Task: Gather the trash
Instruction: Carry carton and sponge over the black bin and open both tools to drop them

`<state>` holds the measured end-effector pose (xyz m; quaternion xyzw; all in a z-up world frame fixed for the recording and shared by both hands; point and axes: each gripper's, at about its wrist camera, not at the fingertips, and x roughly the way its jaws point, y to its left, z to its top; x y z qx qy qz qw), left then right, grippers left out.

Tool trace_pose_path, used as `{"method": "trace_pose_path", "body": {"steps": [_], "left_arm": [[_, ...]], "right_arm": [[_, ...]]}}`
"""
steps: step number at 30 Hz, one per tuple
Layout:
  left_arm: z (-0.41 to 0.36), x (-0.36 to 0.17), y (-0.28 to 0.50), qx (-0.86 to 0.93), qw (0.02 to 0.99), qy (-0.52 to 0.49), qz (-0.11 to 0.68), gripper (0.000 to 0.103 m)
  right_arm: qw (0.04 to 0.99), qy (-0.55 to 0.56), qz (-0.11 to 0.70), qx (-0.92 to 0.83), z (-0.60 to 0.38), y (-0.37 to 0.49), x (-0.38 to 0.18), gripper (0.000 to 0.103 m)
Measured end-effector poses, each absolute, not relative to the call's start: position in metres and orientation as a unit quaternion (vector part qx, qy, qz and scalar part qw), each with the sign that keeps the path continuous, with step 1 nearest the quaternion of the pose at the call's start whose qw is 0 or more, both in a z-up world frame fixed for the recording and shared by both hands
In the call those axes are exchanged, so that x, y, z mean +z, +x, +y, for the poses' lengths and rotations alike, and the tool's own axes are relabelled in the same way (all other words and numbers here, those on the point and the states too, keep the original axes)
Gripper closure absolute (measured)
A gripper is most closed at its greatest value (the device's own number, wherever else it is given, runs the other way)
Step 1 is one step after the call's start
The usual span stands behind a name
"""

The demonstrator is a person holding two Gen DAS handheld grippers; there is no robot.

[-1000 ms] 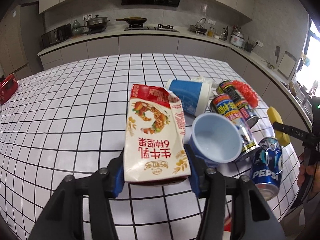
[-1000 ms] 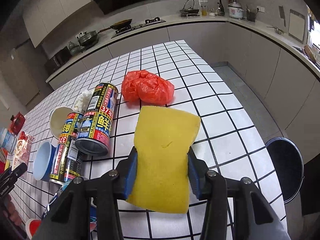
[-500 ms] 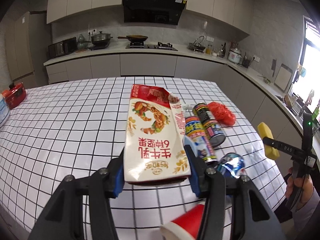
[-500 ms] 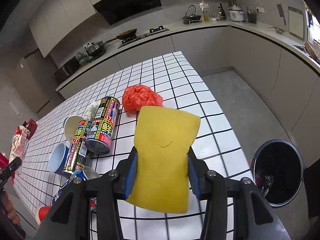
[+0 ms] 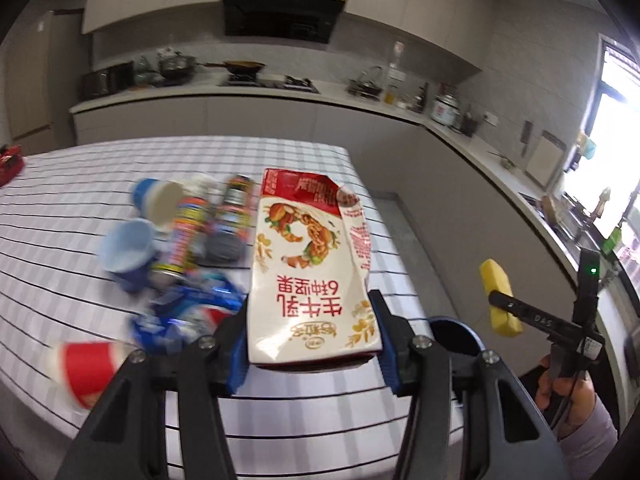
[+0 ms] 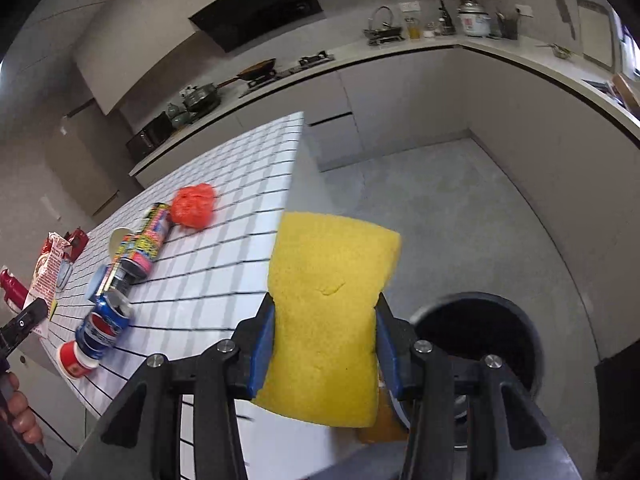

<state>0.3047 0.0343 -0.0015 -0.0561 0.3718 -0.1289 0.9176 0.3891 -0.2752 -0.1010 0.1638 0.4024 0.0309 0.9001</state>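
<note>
Yellow sponge (image 6: 332, 320) sits clamped between the jaws of our right gripper (image 6: 326, 344), held out past the desk's right edge with the dark round bin (image 6: 484, 340) on the floor just beyond and below it. Our left gripper (image 5: 312, 344) has its jaws closed on a torn milk carton (image 5: 312, 268), held above the desk's near right corner; the bin's rim (image 5: 456, 332) peeks out behind that carton. We judge both pieces are being carried to the bin, so the next move calls for centring each over the opening before the jaws release. Farther along the desk (image 6: 240, 208) more trash waits near its right edge: a red cup (image 6: 74, 358) nearest, then a Pepsi can (image 6: 104, 326), blue cups (image 5: 128, 248), two tall printed cans (image 6: 144, 240), and a crumpled orange bag (image 6: 194, 204) farthest off.
</note>
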Motion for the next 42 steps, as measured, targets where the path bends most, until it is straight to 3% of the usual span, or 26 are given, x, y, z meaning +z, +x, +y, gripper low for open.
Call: {"method": "trace_pose_path", "body": {"steps": [15, 24, 29, 34, 42], "left_arm": [[-0.205, -0.090, 0.328, -0.287, 0.835, 0.022, 0.468, 0.050], [-0.264, -0.156, 0.332, -0.268, 0.808, 0.057, 0.522, 0.049], [-0.277, -0.163, 0.333, -0.250, 0.810, 0.077, 0.525, 0.046], [-0.275, -0.149, 0.333, -0.247, 0.816, 0.067, 0.519, 0.037], [-0.260, -0.109, 0.320, -0.256, 0.830, 0.061, 0.492, 0.037]], "right_arm": [[0.836, 0.224, 0.498, -0.046, -0.406, 0.357, -0.224, 0.055], [0.819, 0.219, 0.529, -0.045, -0.426, 0.371, -0.269, 0.041], [0.819, 0.217, 0.530, -0.046, -0.438, 0.374, -0.268, 0.028], [0.824, 0.234, 0.513, -0.054, -0.450, 0.365, -0.253, 0.027], [0.845, 0.236, 0.477, -0.051, -0.441, 0.339, -0.212, 0.027]]}}
